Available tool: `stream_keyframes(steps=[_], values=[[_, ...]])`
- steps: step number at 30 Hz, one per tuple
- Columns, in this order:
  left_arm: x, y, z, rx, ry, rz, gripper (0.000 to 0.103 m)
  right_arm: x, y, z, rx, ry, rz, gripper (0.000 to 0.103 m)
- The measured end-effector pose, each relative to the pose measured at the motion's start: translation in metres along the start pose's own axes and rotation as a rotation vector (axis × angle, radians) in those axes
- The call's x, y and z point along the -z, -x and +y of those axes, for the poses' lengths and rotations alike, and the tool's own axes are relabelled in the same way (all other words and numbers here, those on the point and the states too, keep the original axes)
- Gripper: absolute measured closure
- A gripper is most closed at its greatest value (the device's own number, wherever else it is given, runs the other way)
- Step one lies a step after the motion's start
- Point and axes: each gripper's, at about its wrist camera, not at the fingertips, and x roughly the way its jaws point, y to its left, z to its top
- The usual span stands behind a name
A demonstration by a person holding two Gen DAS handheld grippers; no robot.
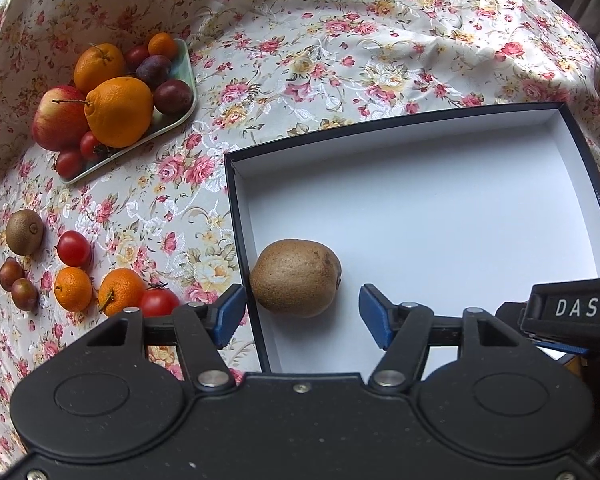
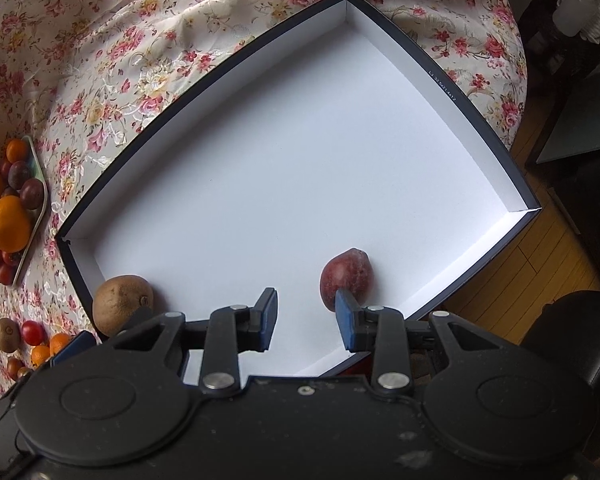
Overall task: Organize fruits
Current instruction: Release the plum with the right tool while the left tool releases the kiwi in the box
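Kiwi [image 1: 296, 278] and plum [image 2: 346, 278] sit in box [image 1: 572, 128]; left tool [image 1: 302, 312], right tool [image 2: 306, 320] both gape empty. Lift straight out, fetch loose fruit at 9 o'clock.

Right claw's finger [image 2: 346, 322] hides part of the plum [image 2: 348, 276]

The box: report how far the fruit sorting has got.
Done: a kiwi and a plum lie in the box, near its front corners. In hand: nothing; the left gripper and right gripper are open above them, fingers clear of the fruit. Left: the loose kiwi, tomatoes and tangerines on the cloth, and the full tray.
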Motion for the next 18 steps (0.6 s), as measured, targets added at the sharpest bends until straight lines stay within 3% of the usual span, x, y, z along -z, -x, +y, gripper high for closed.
stream_keyframes(steps=[4,10,18], values=[[0.0,0.001,0.003,0.0,0.012,-0.001,0.036,0.0,0.006,0.003,-0.012,0.009,-0.023,0.069],[-0.001,0.006,0.01,0.006,0.031,-0.003,0.036,0.005,0.017,0.017,0.076,0.073,-0.089,0.069],[-0.002,0.009,0.02,0.01,0.055,0.003,0.036,0.013,0.013,0.033,0.171,0.169,-0.081,0.069]])
